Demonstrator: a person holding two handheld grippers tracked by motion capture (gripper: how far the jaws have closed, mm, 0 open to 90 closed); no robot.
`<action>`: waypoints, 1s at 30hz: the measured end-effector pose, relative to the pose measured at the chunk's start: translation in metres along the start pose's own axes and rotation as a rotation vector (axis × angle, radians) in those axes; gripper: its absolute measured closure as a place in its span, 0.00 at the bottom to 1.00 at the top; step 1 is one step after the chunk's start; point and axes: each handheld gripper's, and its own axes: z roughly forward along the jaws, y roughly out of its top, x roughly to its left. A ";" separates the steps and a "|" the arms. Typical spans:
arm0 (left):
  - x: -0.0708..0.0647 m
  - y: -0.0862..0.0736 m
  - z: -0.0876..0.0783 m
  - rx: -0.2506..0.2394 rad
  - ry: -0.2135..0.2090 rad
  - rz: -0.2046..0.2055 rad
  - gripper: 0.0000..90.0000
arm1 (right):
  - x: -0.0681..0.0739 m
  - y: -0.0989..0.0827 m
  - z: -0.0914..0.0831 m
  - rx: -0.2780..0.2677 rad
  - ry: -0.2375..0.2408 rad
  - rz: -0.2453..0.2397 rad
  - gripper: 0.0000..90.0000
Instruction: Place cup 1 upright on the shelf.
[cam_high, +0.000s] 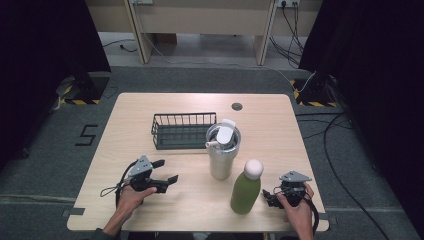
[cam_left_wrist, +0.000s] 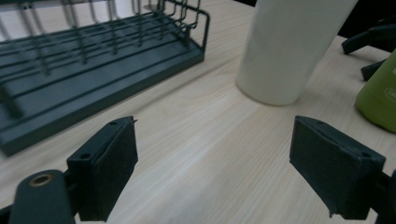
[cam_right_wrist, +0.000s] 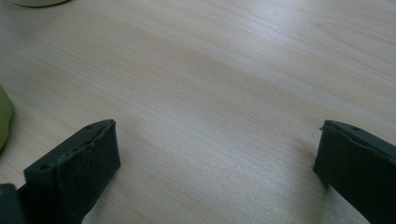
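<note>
Grippers — left gripper (cam_high: 166, 171) and right gripper (cam_right_wrist: 217, 163) — gape wide, holding nothing.

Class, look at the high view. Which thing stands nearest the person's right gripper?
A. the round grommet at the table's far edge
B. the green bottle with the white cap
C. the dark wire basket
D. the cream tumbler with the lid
B: the green bottle stands upright just beside the right gripper, while the tumbler and the wire basket sit farther off.
</note>
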 end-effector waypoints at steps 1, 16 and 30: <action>-0.002 0.002 0.005 -0.008 -0.008 0.005 0.16 | 0.000 0.000 0.000 0.000 0.000 0.000 0.00; -0.021 0.025 0.063 -0.034 -0.100 0.099 0.16 | 0.000 0.000 0.000 0.001 -0.001 0.003 0.00; -0.043 0.034 0.098 -0.051 -0.157 0.177 0.16 | 0.000 0.001 0.001 0.001 0.000 -0.002 0.00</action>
